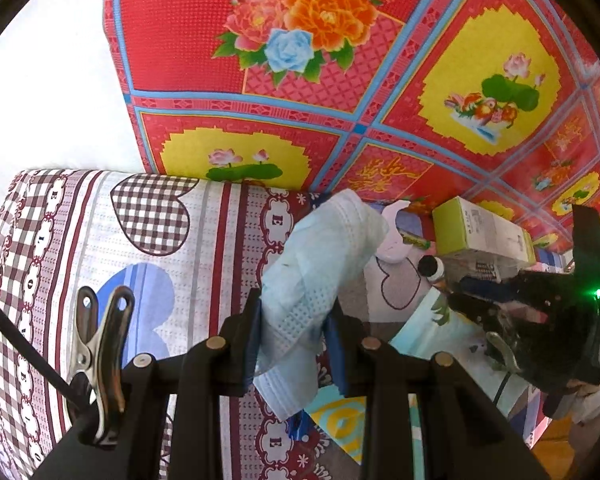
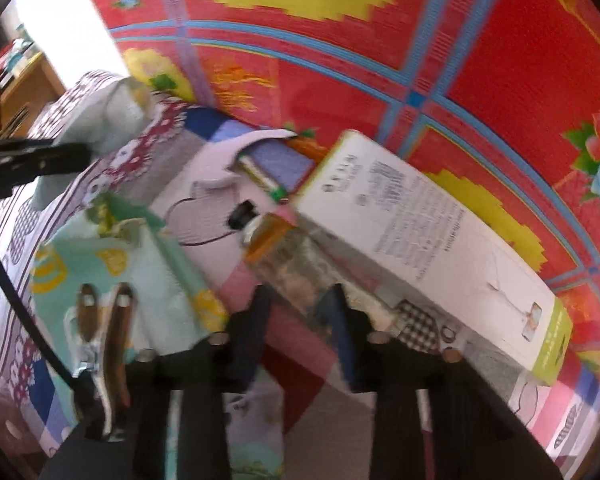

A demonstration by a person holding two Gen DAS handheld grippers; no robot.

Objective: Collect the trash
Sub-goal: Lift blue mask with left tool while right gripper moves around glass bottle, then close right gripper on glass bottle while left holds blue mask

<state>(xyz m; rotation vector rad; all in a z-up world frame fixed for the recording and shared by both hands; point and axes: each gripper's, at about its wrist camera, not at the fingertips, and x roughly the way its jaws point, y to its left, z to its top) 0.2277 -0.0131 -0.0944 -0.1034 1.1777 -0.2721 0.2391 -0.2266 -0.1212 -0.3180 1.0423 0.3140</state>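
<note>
A soft face mask is gripped by the left gripper while the right gripper closes on a small bottle beside the long box.

The pale blue face mask (image 1: 320,280), pleated and limp, is clamped at its middle by the left gripper (image 1: 296,332); it is judged very light and floppy, so it can be pinched anywhere. Just beside the long box (image 2: 432,244), a stiff white-and-green carton lying on the patterned bedding (image 1: 100,240), the small clear bottle (image 2: 288,256) with amber contents and a black cap is seen between the fingers of the right gripper (image 2: 300,312). It appears to be grasped at the body, though blur leaves contact uncertain. The bottle is judged rigid, smooth and possibly slippery; its body is the surest hold. A red floral mat (image 1: 340,80) lies beyond the box.
</note>
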